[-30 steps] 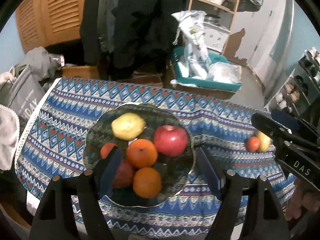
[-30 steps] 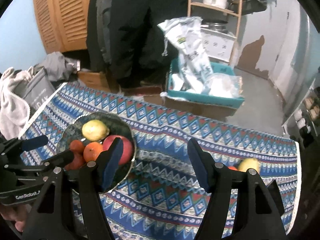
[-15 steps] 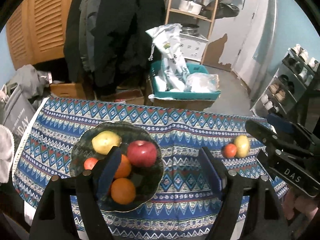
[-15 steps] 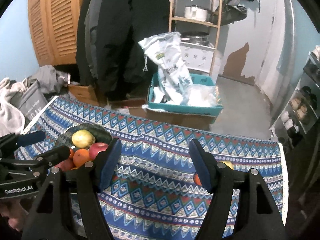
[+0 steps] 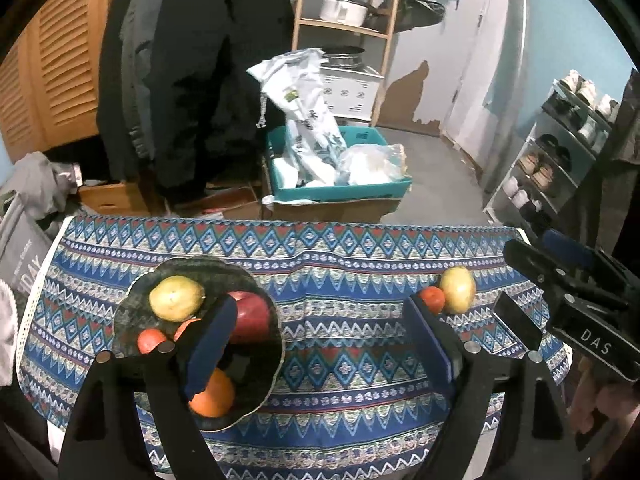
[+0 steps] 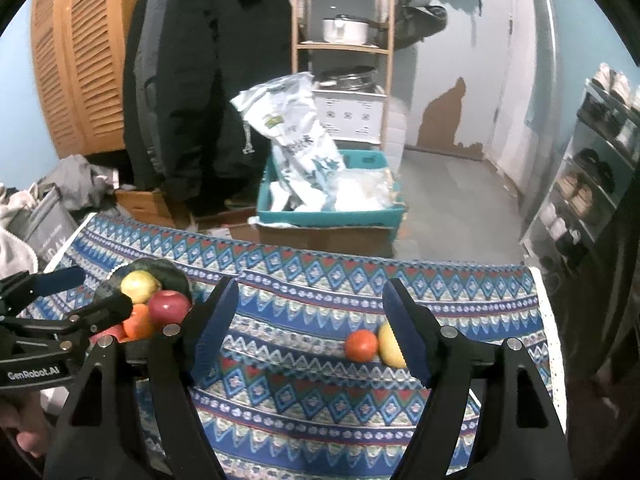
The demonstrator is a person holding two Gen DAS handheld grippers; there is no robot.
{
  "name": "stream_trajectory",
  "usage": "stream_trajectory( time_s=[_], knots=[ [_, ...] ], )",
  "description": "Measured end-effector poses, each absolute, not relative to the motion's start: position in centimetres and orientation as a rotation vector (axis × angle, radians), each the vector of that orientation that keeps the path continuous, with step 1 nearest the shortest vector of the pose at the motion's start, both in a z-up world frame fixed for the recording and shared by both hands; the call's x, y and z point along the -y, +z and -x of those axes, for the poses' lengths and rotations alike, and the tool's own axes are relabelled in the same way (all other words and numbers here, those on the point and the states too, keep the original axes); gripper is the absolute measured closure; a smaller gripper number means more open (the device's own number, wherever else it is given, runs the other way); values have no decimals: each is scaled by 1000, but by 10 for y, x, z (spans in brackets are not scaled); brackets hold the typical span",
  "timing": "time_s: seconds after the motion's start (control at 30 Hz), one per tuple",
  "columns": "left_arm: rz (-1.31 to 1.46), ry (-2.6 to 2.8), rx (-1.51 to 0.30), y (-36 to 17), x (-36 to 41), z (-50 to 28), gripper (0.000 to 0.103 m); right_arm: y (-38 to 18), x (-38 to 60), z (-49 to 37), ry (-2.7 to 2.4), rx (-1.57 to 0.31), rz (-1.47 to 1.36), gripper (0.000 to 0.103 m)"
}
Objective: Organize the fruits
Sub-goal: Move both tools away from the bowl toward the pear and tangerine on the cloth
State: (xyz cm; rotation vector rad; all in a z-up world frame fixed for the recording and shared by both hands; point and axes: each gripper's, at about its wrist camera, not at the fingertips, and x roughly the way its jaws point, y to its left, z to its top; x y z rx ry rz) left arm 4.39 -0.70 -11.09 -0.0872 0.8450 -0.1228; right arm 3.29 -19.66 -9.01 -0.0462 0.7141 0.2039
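Note:
A dark glass plate [image 5: 140, 300] on the patterned cloth holds a yellow-green pear [image 5: 176, 298], a red apple [image 5: 250, 316], and several oranges [image 5: 212, 396]. A small orange [image 5: 433, 299] and a yellow fruit [image 5: 458, 289] lie loose on the cloth at the right. My left gripper [image 5: 320, 344] is open and empty, above the cloth between plate and loose fruits. My right gripper [image 6: 312, 328] is open and empty, with the small orange [image 6: 361, 345] and yellow fruit [image 6: 390, 346] by its right finger. The plate [image 6: 168, 272] shows at the left.
The table with the blue patterned cloth [image 5: 340, 364] ends at a far edge. Beyond it stand a teal crate of bags [image 5: 340, 176], cardboard boxes, hanging dark coats [image 5: 192, 80], a wooden shelf and a shoe rack [image 5: 560, 160].
Both grippers have pulled back and up from the table. The left view shifted right, so the plate now sits at the left and the loose fruits came nearer its right finger.

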Motion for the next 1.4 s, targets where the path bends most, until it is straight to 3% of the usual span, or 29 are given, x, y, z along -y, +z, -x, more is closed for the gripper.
stream_trajectory(
  time_s=[0.67, 1.4],
  knots=[
    [8, -234, -875, -117, 84, -60, 17, -107, 294, -27, 48, -742, -46, 28],
    [-38, -250, -970, -176, 111, -126, 17, -185, 307, -94, 92, -943, -32, 28]
  ],
)
